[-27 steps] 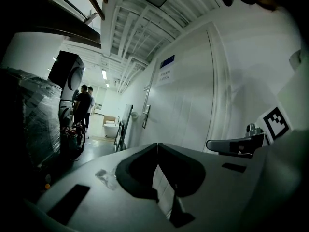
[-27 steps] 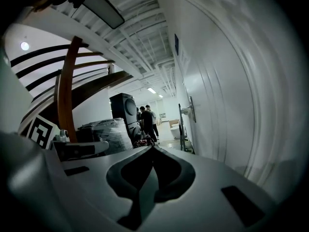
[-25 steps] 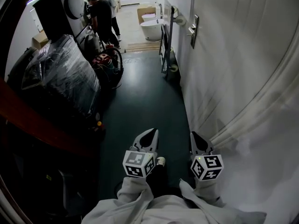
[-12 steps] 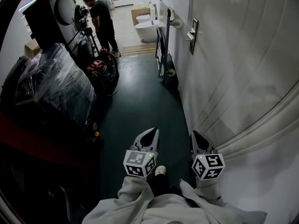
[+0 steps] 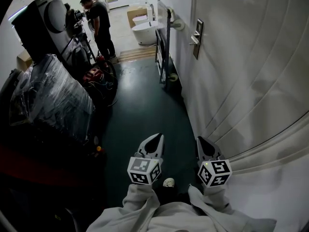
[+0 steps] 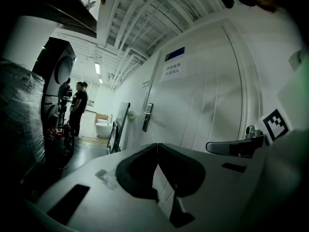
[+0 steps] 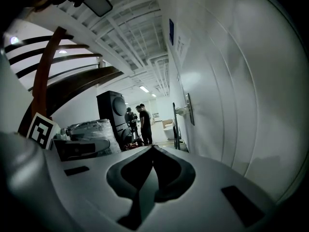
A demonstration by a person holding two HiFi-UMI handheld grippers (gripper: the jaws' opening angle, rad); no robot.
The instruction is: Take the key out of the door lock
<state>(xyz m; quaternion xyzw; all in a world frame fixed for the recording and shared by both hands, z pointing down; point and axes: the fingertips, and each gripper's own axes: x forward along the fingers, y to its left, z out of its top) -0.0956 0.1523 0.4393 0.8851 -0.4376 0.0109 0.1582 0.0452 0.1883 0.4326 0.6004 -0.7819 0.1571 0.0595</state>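
Corridor floor (image 5: 145, 105) has slid past: the door lock (image 5: 197, 36) is nearer, yet well ahead of the left hand-held gripper (image 5: 155, 136) and right hand-held gripper (image 5: 201, 139), both pressed together, empty.

Left claw (image 5: 155, 137): held low, close in front of the body, pointing forward. Jaws are pressed together at the tips, with nothing between them. The left marker cube (image 5: 143, 170) sits at its rear end, just ahead of the wrist.

Right claw (image 5: 201, 140): just beside the left claw, level with it and roughly parallel, pointing the same way. Jaws meet tip to tip and are empty. The right marker cube (image 5: 214, 173) sits at its rear.

The claws are apart, not touching. Each shows off to the side in the other's own view.

Both forearms are in pale sleeves (image 5: 145, 204), drawn in together behind the claws, with the cuffs bunched at the wrists.
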